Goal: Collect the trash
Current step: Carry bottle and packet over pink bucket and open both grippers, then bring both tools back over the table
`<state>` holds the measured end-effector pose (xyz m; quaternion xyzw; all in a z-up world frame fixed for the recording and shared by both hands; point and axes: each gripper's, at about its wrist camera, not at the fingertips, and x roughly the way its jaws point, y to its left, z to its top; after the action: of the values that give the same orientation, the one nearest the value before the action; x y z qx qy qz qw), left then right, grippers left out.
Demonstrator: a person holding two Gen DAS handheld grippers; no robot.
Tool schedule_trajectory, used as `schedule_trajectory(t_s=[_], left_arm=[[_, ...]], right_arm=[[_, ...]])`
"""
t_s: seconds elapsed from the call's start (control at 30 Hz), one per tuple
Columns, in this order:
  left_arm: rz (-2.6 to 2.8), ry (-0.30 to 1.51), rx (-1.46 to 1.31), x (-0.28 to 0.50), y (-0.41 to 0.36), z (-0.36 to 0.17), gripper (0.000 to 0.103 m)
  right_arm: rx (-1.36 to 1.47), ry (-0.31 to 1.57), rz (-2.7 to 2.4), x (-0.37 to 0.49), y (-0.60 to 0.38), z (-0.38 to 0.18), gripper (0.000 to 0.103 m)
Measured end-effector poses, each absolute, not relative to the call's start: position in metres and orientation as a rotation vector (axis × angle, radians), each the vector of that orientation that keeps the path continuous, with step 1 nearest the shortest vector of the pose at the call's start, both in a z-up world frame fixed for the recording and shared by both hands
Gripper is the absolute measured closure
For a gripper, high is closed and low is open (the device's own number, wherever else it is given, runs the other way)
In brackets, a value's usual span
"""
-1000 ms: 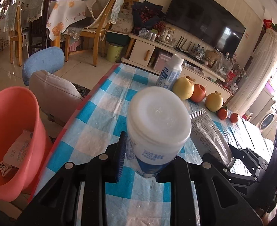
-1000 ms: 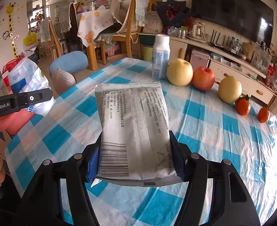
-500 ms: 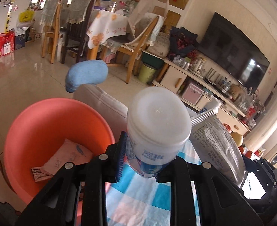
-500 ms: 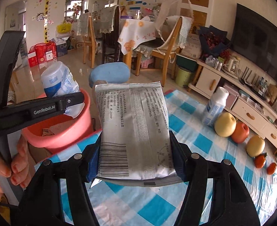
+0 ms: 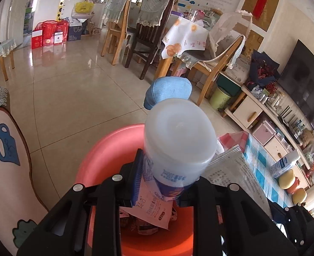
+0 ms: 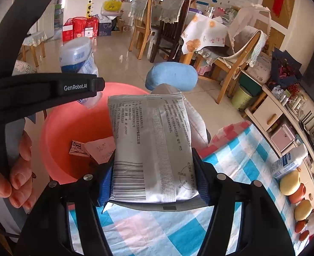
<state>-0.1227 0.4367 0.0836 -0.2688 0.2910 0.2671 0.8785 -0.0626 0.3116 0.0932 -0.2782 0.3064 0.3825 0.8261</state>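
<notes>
My left gripper [image 5: 164,188] is shut on a crumpled white and blue plastic bottle [image 5: 178,140], held over the pink bin [image 5: 107,149]. The bin holds a pink wrapper [image 5: 152,211] and other scraps. From the right wrist view the same bottle [image 6: 78,57] and the left gripper's finger [image 6: 50,89] hang above the bin [image 6: 71,123]. My right gripper [image 6: 153,181] is shut on a silver printed bag [image 6: 150,145], held at the table corner just right of the bin. The bag's edge [image 5: 231,170] shows in the left wrist view.
The blue checked tablecloth [image 6: 231,166] carries an upright bottle [image 6: 289,162], pears and apples [image 6: 289,183]. A blue stool [image 6: 171,75] and a grey cushion stand behind the bin. A hand [image 6: 13,179] holds the left gripper. Chairs and a TV cabinet [image 6: 270,115] lie beyond.
Both grippers swung left from above the table to the pink bin, still holding the bottle and the bag. The bin now lies right under the bottle.
</notes>
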Motion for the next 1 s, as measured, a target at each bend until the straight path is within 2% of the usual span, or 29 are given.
schedule_trajectory(t_s=[0.1,0.17,0.2,0.23,0.27,0.33,0.4,1.0], left_arm=[[0.573,0.618,-0.544,-0.122,0.441,0.082,0.076],[0.586,0.625,-0.536,-0.123,0.442,0.081,0.059],[0.590,0.627,-0.530,-0.122,0.443,0.080,0.039],[0.595,0.628,-0.520,-0.120,0.442,0.081,0.023],[0.605,0.632,-0.505,-0.120,0.437,0.082,0.021],[0.600,0.639,-0.478,-0.118,0.431,0.083,0.016],[0.588,0.640,-0.468,-0.115,0.426,0.085,0.013],[0.523,0.666,-0.401,-0.096,0.385,0.088,0.012]], right_arm=[[-0.623,0.661,0.822,-0.062,0.327,0.084,0.038],[-0.638,0.674,0.842,-0.064,0.332,0.077,0.036],[-0.649,0.680,0.848,-0.064,0.336,0.074,0.035],[-0.662,0.677,0.846,-0.065,0.339,0.071,0.030],[-0.663,0.670,0.848,-0.066,0.339,0.069,0.022],[-0.656,0.650,0.841,-0.069,0.336,0.069,0.015],[-0.643,0.648,0.839,-0.069,0.330,0.070,0.015],[-0.503,0.672,0.633,-0.065,0.239,0.078,0.012]])
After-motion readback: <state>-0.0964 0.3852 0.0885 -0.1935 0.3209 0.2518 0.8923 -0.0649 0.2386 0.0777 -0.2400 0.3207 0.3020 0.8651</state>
